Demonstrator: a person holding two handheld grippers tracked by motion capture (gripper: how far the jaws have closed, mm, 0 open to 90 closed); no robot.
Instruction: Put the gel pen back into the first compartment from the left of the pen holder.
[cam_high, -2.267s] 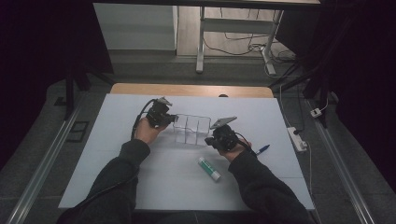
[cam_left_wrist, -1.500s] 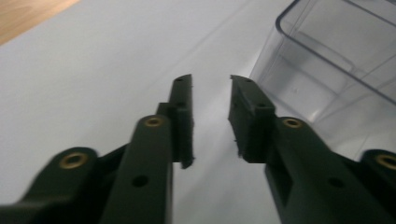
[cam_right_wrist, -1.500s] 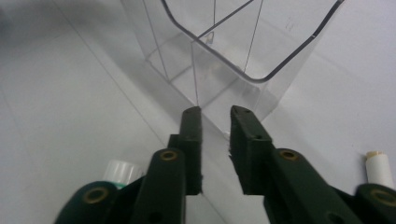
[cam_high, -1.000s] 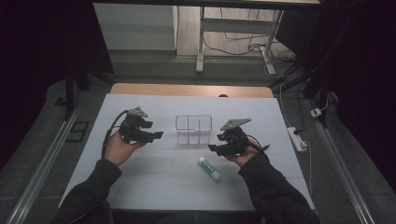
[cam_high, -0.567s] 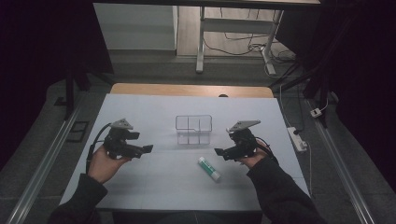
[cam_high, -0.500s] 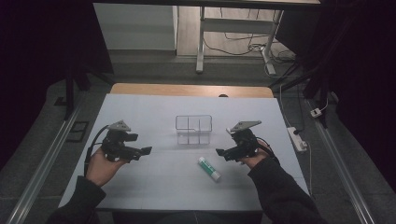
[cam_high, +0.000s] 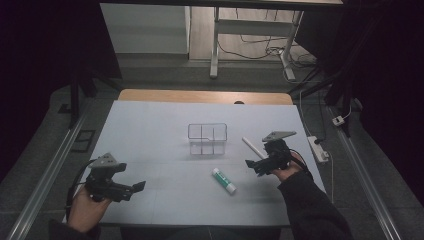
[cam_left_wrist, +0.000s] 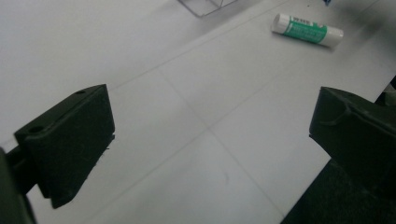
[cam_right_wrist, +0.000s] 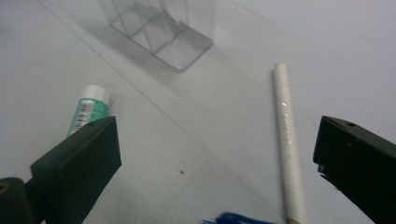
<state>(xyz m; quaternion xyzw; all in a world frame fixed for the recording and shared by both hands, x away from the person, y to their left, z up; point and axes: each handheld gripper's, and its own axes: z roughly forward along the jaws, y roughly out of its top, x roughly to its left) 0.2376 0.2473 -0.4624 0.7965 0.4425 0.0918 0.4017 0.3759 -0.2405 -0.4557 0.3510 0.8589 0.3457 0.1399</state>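
Fingers: my left fingers (cam_left_wrist: 70, 140) stand wide with nothing between them; my right fingers (cam_right_wrist: 79, 163) are wide and empty too.
Left gripper (cam_high: 112, 182): pulled back from the clear organiser (cam_high: 207, 138) to about 7 o'clock of the bench (cam_high: 150, 120), well apart from everything.
Right gripper (cam_high: 262, 162): drawn back to 4 o'clock of the organiser, hovering near the white pen (cam_high: 252, 148).
Glue stick (cam_high: 223, 180): lying flat at 6 o'clock of the organiser, not in it.
What changed: both my hands have left the organiser, which stands alone and looks empty.
Meaning: I judge placing is done; filling comes next, pen or glue stick first.
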